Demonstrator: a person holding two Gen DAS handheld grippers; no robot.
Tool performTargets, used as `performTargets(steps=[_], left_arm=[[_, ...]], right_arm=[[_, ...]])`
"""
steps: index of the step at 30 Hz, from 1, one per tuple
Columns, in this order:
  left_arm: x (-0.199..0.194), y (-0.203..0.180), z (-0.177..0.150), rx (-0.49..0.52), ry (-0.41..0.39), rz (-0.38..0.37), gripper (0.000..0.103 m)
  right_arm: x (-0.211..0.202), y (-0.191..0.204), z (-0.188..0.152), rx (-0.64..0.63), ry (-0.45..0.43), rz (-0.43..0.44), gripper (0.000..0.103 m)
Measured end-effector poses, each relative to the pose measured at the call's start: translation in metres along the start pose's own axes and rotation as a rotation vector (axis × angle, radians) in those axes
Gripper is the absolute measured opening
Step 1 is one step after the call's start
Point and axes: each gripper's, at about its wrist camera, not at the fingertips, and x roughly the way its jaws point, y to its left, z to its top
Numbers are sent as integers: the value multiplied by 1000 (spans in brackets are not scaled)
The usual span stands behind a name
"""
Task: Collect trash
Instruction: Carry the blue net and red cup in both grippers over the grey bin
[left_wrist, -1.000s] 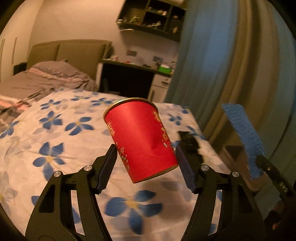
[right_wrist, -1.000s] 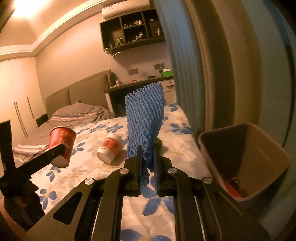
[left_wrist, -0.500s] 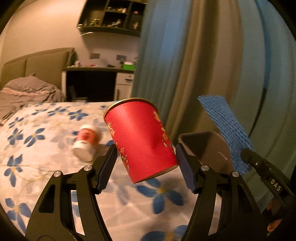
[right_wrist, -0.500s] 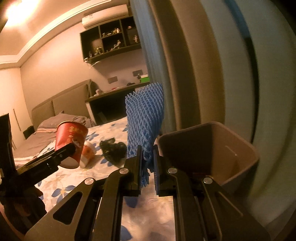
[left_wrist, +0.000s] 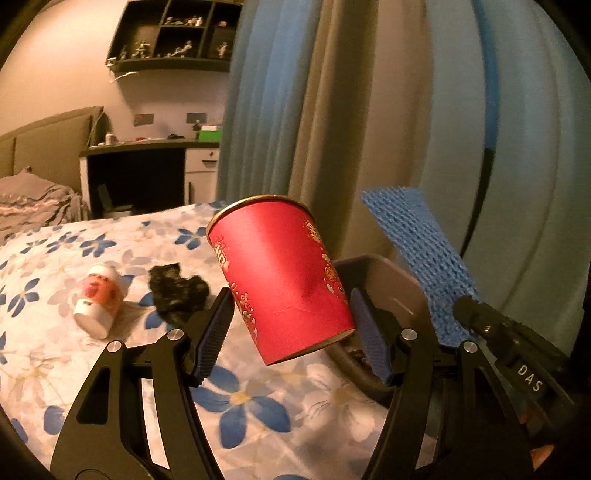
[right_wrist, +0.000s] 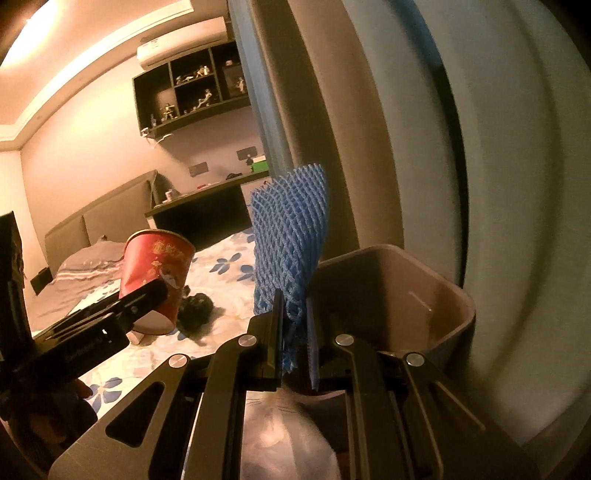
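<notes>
My left gripper (left_wrist: 291, 325) is shut on a red paper cup (left_wrist: 280, 277), held tilted above the flowered bed, just left of a brown trash bin (left_wrist: 388, 280). The cup also shows in the right wrist view (right_wrist: 155, 273). My right gripper (right_wrist: 293, 332) is shut on a blue foam net sleeve (right_wrist: 290, 240) and holds it upright at the near rim of the bin (right_wrist: 417, 295). The sleeve shows in the left wrist view (left_wrist: 421, 254) beside the bin. A small white and red bottle (left_wrist: 98, 299) and a crumpled black scrap (left_wrist: 177, 291) lie on the bed.
The bed has a white sheet with blue flowers (left_wrist: 74, 350). Curtains (left_wrist: 332, 110) hang right behind the bin. A dark desk (left_wrist: 136, 173) and wall shelves (left_wrist: 173, 33) stand at the back. Some trash lies in the bin's bottom.
Both grippers have swung right towards the bin with their loads. The bin has come close in both views, and the bottle and black scrap now lie to the left.
</notes>
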Motion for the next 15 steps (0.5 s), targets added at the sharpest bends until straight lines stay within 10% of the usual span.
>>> performTargets(steps=[15], left_arm=[[35, -29, 0, 28, 25, -69, 64]], right_arm=[[12, -19, -1, 29, 21, -54, 12]])
